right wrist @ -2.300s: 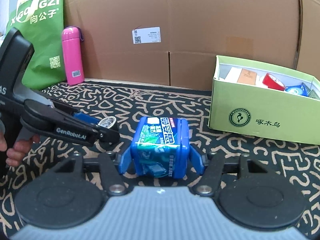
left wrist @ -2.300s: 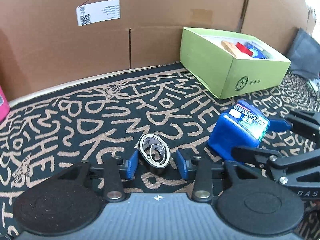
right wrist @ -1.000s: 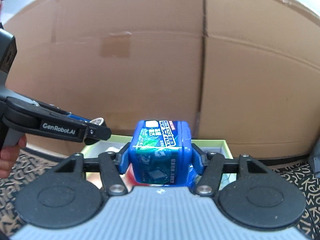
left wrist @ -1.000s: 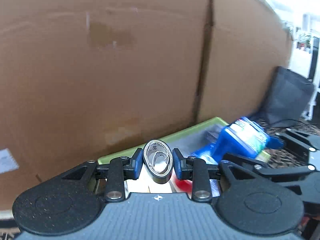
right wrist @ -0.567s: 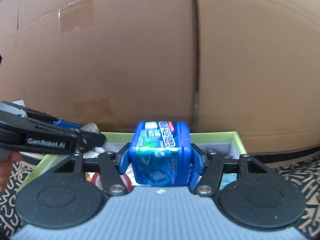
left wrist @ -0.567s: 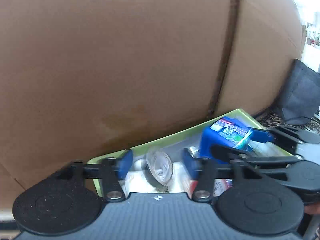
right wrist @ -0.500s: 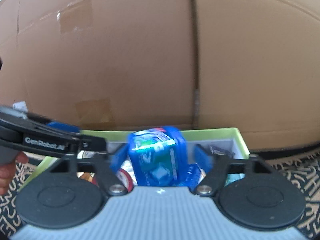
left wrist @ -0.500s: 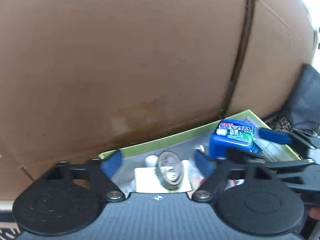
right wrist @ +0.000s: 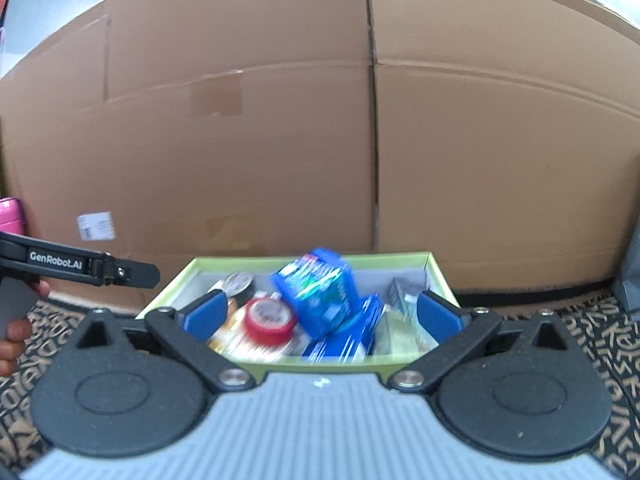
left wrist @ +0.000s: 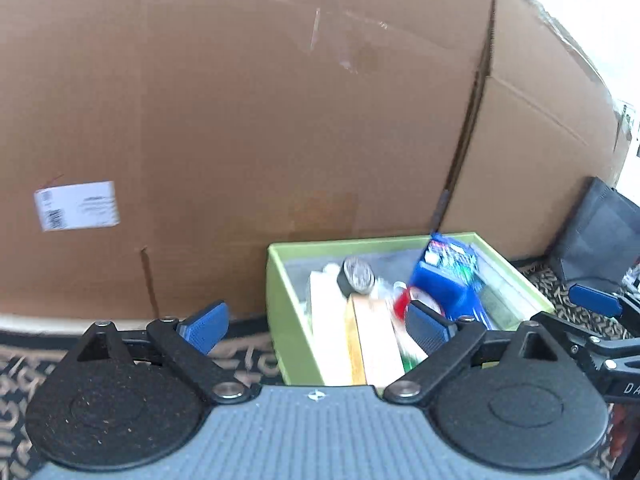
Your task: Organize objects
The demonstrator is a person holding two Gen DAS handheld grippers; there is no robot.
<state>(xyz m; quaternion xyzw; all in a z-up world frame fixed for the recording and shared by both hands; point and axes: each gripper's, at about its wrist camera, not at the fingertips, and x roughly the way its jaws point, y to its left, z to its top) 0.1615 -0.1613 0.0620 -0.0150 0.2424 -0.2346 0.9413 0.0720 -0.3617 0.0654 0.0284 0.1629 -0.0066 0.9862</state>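
Note:
A green box (left wrist: 280,304) (right wrist: 436,270) stands on the patterned mat against the cardboard wall. Inside it lie the blue gum container (left wrist: 448,276) (right wrist: 320,288), tilted, and the black tape roll (left wrist: 356,276) (right wrist: 238,282) near the back left, with a red tape roll (right wrist: 270,318) and flat packets. My left gripper (left wrist: 316,326) is open and empty, in front of the box's left part. My right gripper (right wrist: 320,314) is open and empty, just in front of the box.
A tall cardboard wall (left wrist: 280,120) stands right behind the box. A dark bag (left wrist: 600,236) sits to the right. The black and tan patterned mat (right wrist: 580,336) covers the floor. A pink bottle (right wrist: 10,216) shows at the far left.
Both grippers carried their objects over the green box and opened. The tape roll and the blue container dropped into the box, and both grippers have pulled back a little.

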